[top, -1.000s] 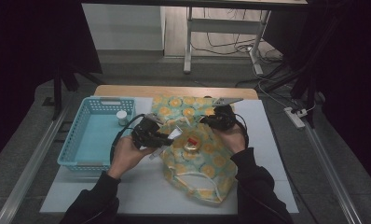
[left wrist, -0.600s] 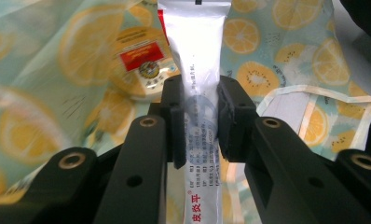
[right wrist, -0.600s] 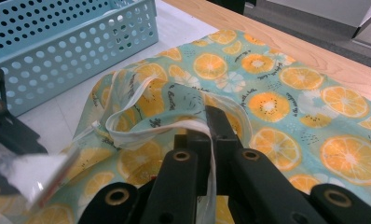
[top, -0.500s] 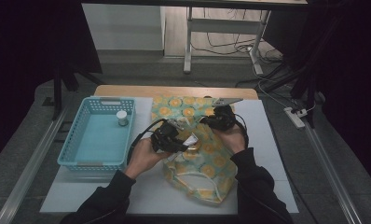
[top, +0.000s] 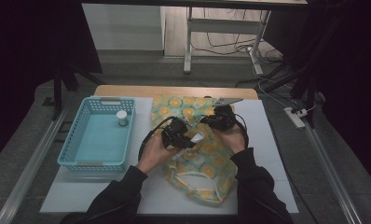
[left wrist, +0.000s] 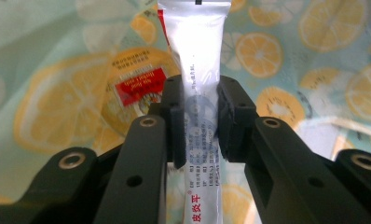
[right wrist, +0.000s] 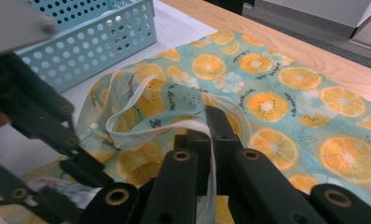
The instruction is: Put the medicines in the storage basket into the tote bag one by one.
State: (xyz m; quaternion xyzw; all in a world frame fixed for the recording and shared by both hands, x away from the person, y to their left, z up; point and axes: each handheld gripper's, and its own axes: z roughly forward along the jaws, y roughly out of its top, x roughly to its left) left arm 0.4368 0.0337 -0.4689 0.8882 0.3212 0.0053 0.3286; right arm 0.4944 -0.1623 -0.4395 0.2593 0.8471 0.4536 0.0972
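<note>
A fabric bag (top: 200,163) printed with orange slices lies on the white table top. My left gripper (top: 191,138) hovers over the bag, shut on a white tube (left wrist: 200,60) that sticks out past its pads. In the left gripper view, a round tub with a red label (left wrist: 137,88) lies below the tube against the bag fabric. My right gripper (right wrist: 207,135) is shut on the bag's white-edged rim (right wrist: 141,135) and holds it up. In the high view the right gripper (top: 210,122) is just right of the left one.
A light blue perforated basket (top: 81,154) stands left of the bag, with a small white-capped jar (top: 122,117) in its far corner. The wooden table edge (top: 174,91) runs behind the bag. Both forearms reach in from the near side.
My left hand has carried the tube to the right, from beside the basket to over the bag next to the right gripper. The right hand has stayed where it was.
</note>
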